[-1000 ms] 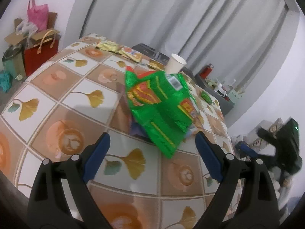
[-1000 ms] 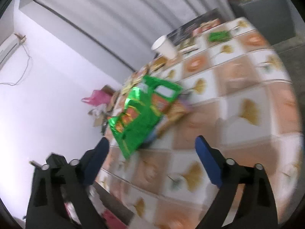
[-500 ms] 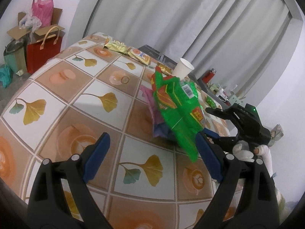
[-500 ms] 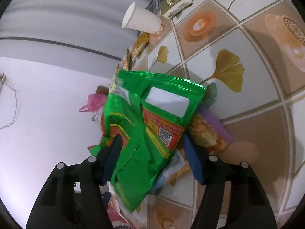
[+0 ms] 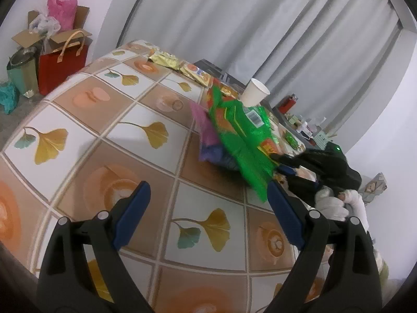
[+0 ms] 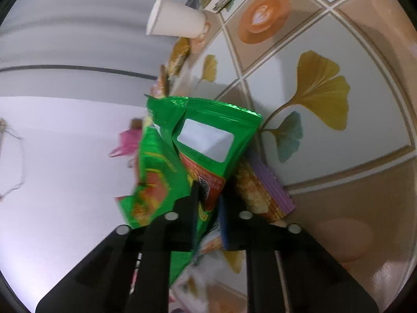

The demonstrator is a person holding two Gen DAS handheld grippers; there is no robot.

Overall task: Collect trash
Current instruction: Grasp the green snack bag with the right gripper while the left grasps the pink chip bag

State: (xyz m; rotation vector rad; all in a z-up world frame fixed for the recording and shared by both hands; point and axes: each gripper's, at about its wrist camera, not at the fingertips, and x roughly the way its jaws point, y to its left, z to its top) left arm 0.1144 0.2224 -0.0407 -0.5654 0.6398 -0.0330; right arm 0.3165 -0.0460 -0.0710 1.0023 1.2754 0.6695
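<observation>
Green and shiny, the snack bag [image 6: 179, 161] is pinched between the fingers of the right gripper [image 6: 208, 203]. The fingers are pressed close on the bag's lower part, near a red patch with a small code on it. A white label sits higher up on the bag. In the left view the same bag [image 5: 242, 140] is tilted up off the bench [image 5: 109, 120], and the right gripper [image 5: 289, 165] bites its low end from the side.

Under the green bag lies a purple bag [image 5: 206, 135], flat on the bench. In the right view its ridged purple edge [image 6: 271, 182] shows just beside the fingers, with an orange snack picture next to it.

A white paper cup [image 5: 254, 95] stands on the bench behind the bags. Gold wrappers [image 5: 166, 61] lie farther back, near the far edge. The bench has a cloth with yellow leaf pictures and orange cup pictures.

The left gripper [image 5: 208, 214] hangs over the near part of the bench. Its blue fingers are spread wide with only bench between them.

On the floor at the far left stands a red bag [image 5: 61, 65] with a pink bag [image 5: 62, 11] behind it. Grey curtains [image 5: 234, 20] hang at the back.
</observation>
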